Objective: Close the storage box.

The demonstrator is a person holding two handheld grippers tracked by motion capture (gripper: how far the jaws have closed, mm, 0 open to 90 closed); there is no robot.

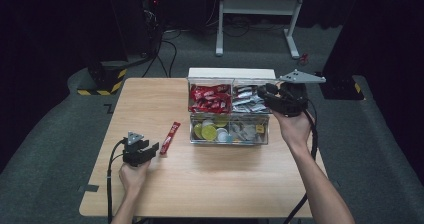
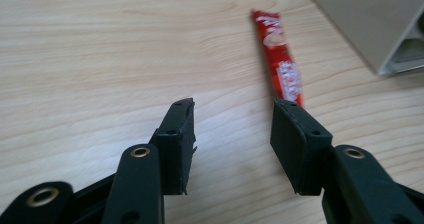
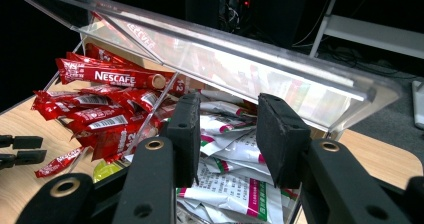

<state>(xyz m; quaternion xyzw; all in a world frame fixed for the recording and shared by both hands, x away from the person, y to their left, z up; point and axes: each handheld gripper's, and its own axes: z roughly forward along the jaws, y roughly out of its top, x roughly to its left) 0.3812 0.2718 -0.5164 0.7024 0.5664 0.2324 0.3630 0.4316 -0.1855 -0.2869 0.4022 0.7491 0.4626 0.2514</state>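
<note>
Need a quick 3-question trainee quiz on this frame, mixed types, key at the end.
1. True or false: the loose red instant-coffee stick sachet lies on the light wooden table, outside the clear plastic compartment organiser box.
2. Multiple choice: the left hand-held gripper is A) shut on the sachet, B) open and empty, C) inside the box.
3. Fill in: the right hand-held gripper points at the white sachets with green and pink print, in the box's back-____ compartment as seen in the high view.

Key: 1 true; 2 B; 3 right.
</note>
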